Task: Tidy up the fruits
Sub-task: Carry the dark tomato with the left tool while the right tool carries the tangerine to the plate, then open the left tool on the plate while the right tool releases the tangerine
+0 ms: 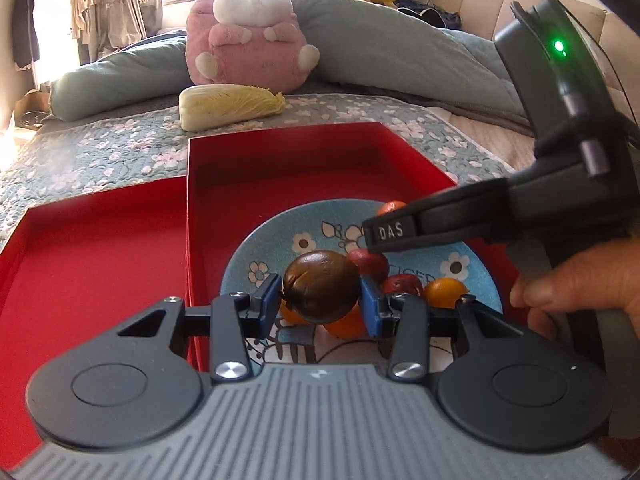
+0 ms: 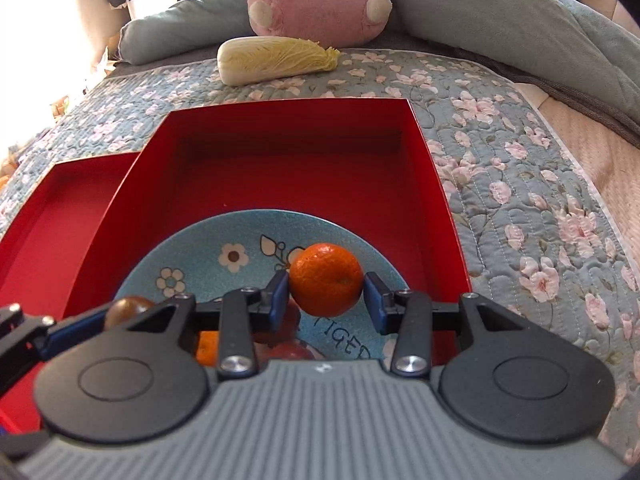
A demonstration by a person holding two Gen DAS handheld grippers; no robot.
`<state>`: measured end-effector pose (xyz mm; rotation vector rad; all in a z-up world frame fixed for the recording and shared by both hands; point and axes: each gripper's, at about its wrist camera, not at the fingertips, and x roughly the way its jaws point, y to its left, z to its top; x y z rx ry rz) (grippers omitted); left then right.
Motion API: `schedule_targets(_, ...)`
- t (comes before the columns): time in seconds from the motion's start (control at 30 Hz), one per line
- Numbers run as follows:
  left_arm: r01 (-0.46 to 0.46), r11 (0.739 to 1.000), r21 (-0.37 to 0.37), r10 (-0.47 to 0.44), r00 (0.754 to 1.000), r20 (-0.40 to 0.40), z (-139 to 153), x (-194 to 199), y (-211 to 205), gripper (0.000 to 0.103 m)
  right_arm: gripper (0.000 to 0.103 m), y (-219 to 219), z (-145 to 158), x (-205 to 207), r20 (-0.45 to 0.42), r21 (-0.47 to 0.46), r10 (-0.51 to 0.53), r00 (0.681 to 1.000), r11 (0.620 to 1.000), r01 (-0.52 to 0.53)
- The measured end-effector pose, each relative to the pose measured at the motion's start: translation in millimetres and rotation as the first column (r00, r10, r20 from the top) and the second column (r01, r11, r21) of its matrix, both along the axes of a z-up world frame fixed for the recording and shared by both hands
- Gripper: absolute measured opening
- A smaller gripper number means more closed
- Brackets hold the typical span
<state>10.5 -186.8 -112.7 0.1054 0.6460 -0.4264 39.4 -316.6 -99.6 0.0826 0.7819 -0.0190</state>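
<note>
My left tool pinches a round dark-brown fruit above the blue flowered plate, lifted clear for sorting. My right tool grips a round orange mandarin likewise. The plate sits inside a deep red cardboard box on a floral quilted bed; I judge the shallow red tray beside it is the destination.

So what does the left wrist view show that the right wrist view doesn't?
Only the left view: the left tongs shut on the brown fruit, the hand holding the right gripper, and its green light. Only the right view: the right tongs around the orange. Both: blue plate, red box, cabbage, pink plush.
</note>
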Motion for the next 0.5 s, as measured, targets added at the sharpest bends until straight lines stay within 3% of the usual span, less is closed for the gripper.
schedule_targets(0.13,-0.008,1.000,-0.005,0.008,1.000,-0.021,-5,-1,-1,0.048,0.045,0,0,0,0.006,0.003,0.002,1.000,1.000,-0.002)
schedule_targets(0.2,-0.015,1.000,-0.003,0.014,0.999,-0.042,-8,-3,-2,0.049,0.060,0,1,-2,0.011,0.005,0.015,1.000,1.000,-0.015)
schedule_targets(0.27,-0.014,1.000,0.010,0.015,0.999,-0.040,-10,-8,-3,0.050,0.069,2,4,-8,0.022,-0.012,0.018,1.000,1.000,-0.018)
schedule_targets(0.4,-0.025,1.000,0.003,0.025,0.999,-0.033,-6,-25,-4,0.065,0.069,1,16,-33,0.053,-0.006,0.019,0.998,1.000,-0.019)
schedule_targets(0.5,-0.034,0.999,-0.020,0.034,0.999,-0.019,2,-42,-4,0.069,0.069,-2,28,-67,0.080,-0.016,0.023,0.997,1.000,-0.022)
